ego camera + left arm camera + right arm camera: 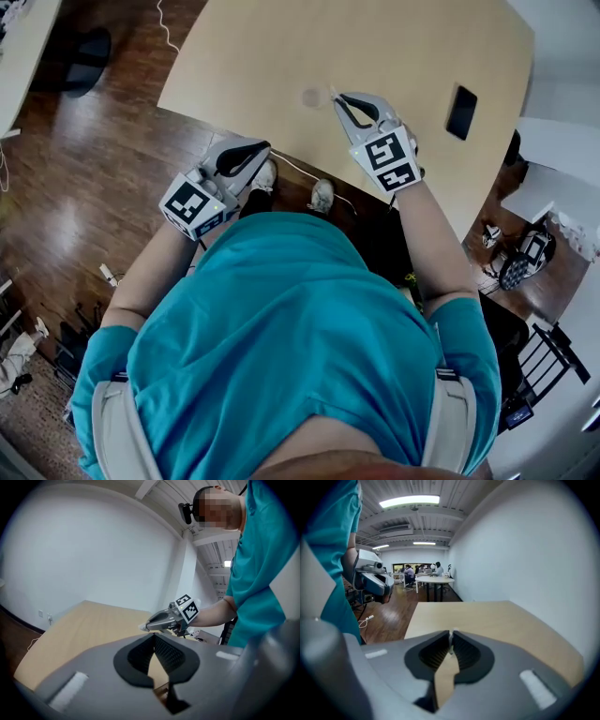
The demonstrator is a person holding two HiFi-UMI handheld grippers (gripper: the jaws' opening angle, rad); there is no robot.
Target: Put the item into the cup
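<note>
My right gripper reaches over the tan table, pinched on a small thin white item at its fingertips. In the right gripper view the item is a white sliver between the nearly closed pads. A faint round shape, apparently the cup seen from above, sits just left of those tips. My left gripper hangs at the table's near edge, its jaws together and empty. The left gripper view shows the right gripper with the white tip, beyond my left gripper's own jaws.
A black phone lies flat near the table's right edge. A white cable runs along the floor below the near edge, beside two shoes. Wooden floor surrounds the table; other tables and people are far off.
</note>
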